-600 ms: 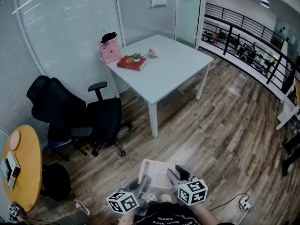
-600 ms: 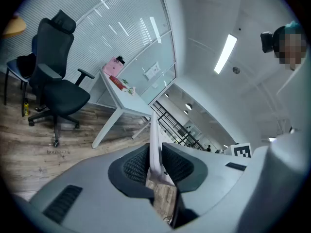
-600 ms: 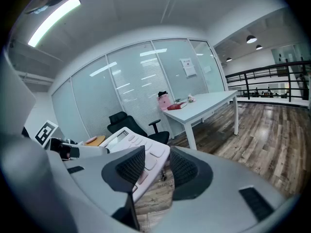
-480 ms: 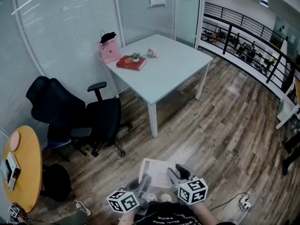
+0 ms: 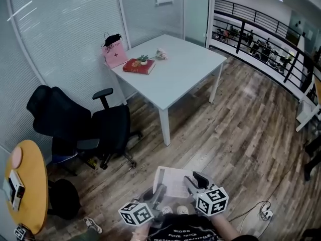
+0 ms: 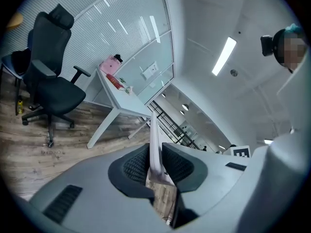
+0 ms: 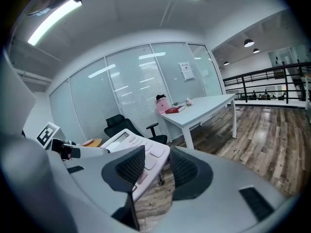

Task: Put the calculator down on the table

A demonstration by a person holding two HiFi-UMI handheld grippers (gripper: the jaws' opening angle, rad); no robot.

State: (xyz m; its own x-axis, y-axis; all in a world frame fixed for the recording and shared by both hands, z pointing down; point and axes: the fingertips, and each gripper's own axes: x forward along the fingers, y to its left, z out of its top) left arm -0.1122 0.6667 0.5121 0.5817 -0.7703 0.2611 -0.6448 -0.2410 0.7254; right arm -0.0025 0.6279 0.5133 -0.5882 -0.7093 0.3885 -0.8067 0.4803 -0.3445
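Observation:
A white calculator point(image 5: 170, 181) hangs low over the wooden floor, held between both grippers in front of the person. My left gripper point(image 5: 159, 194) is shut on its thin left edge; in the left gripper view the calculator point(image 6: 154, 144) stands edge-on between the pads of that gripper point(image 6: 155, 166). My right gripper point(image 5: 193, 181) grips its right side. In the right gripper view the keypad point(image 7: 133, 147) slants across the gap of that gripper point(image 7: 158, 166). The white table point(image 5: 185, 69) stands well ahead.
On the table lie a red book point(image 5: 139, 67) and small ornaments, with a pink bag point(image 5: 114, 54) at its far corner. A black office chair point(image 5: 85, 124) stands left of it. A round wooden table point(image 5: 27, 185) is at far left, a black railing point(image 5: 261, 41) at right.
Both grippers keep their hold on the calculator. The head view has shifted slightly, so the grippers sit a little lower and the table a little higher in the picture.

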